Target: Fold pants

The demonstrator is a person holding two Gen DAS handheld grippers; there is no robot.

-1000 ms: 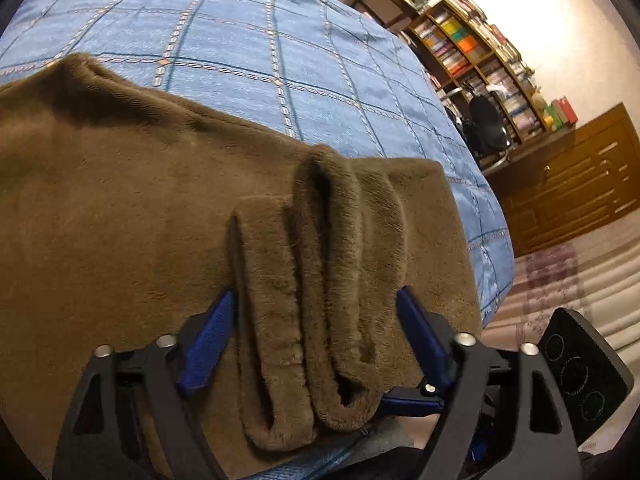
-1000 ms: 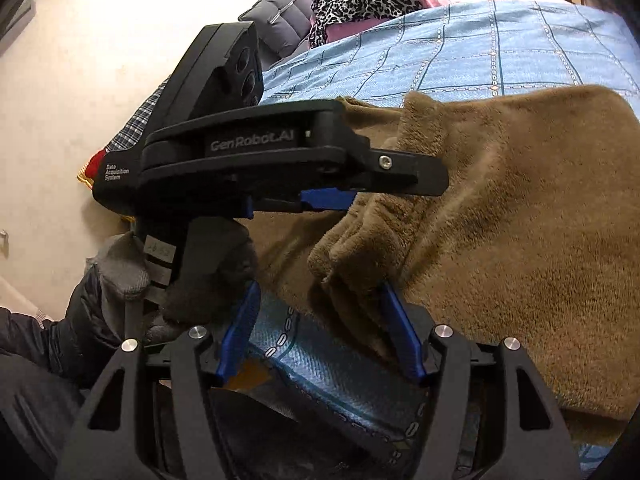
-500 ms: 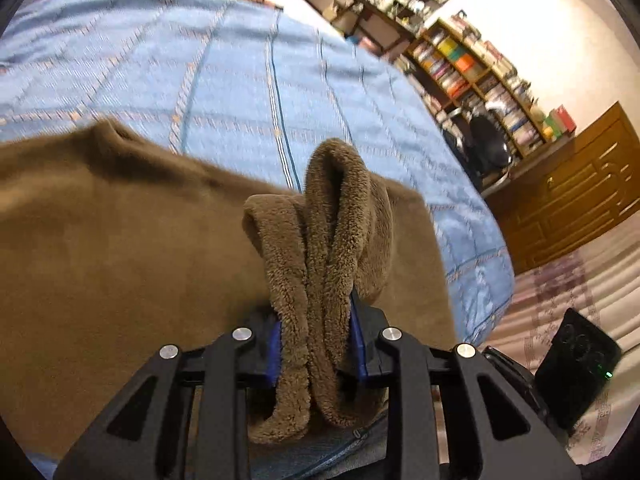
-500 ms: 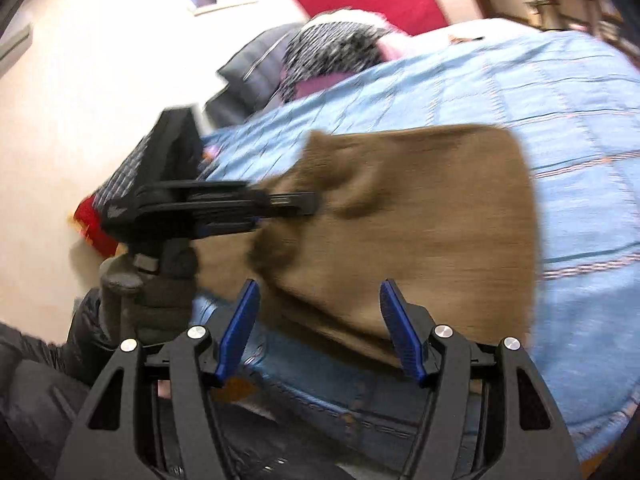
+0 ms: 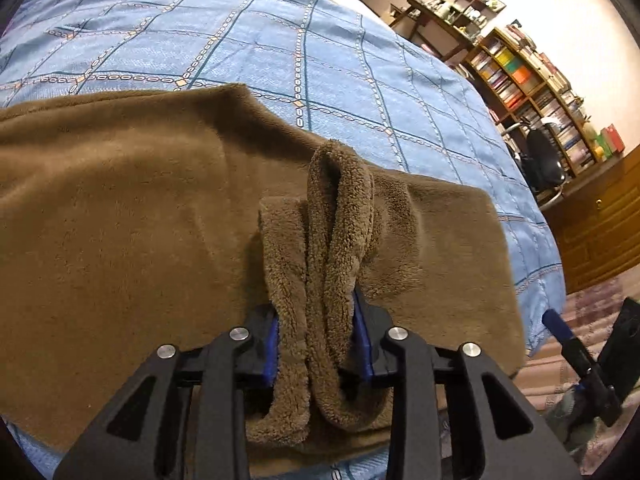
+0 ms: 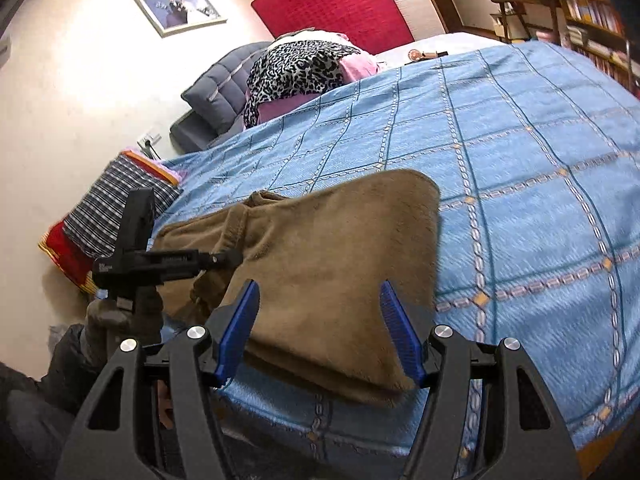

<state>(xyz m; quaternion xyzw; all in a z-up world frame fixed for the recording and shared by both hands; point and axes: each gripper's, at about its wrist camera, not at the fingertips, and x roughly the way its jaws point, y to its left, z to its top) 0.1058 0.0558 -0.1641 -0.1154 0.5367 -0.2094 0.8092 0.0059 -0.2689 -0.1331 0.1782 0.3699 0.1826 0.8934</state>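
Note:
Brown fleece pants [image 5: 120,216] lie folded on a blue checked bedspread [image 5: 248,44] near its front edge. My left gripper [image 5: 318,340] is shut on a bunched ridge of the pants' near edge, with folds of fleece sticking up between the blue pads. In the right wrist view the pants [image 6: 332,264] show as a folded slab, with the left gripper [image 6: 224,258] clamped on their left end. My right gripper [image 6: 320,316] is open and empty, its fingers on either side of the pants' near right part, just above it.
Pillows and a leopard-print cloth [image 6: 300,64] lie at the bed's head. A plaid cushion [image 6: 116,208] sits at the left edge. Bookshelves [image 5: 532,80], a chair [image 5: 540,160] and a wooden cabinet [image 5: 600,216] stand to the right of the bed.
My left gripper has closed on the bunched pants edge. My right gripper has drawn back and swung right, away from the left gripper, and stays open.

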